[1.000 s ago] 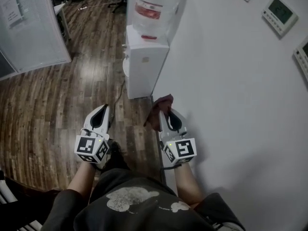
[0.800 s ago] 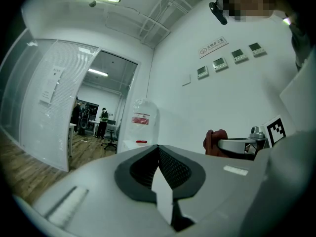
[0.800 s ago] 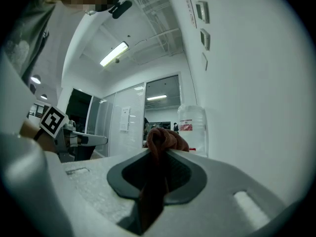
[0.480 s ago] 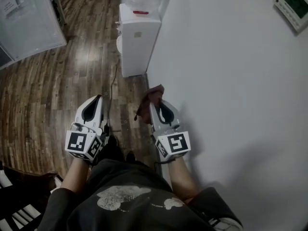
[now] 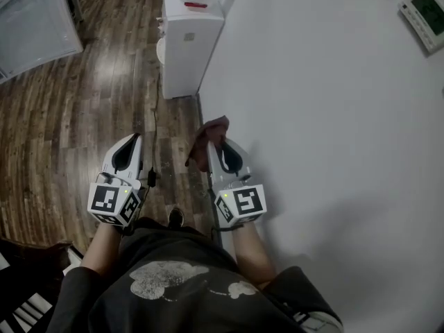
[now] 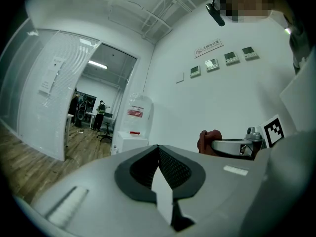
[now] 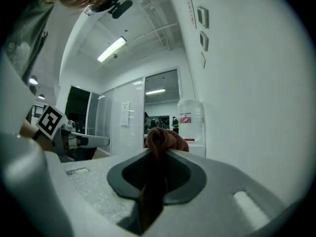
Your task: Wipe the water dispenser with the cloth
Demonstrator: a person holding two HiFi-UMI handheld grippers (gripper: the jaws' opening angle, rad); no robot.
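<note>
1. Wooden floor (image 5: pixel 62 116) runs ahead beside the white wall (image 5: pixel 312 130), and the water dispenser (image 5: pixel 186 47) stands upright against that wall, well ahead of me.
2. My right gripper (image 5: pixel 216 143) has its fingers pinched on the reddish cloth (image 5: pixel 210 132), which bunches out past the tips.
3. My left gripper (image 5: pixel 130 141) has its fingers pressed together with nothing between them.
4. Seen from the dispenser, the cloth hand sits on the wall side, almost straight in line. I judge it the nearer arm for a first wipe.
</note>
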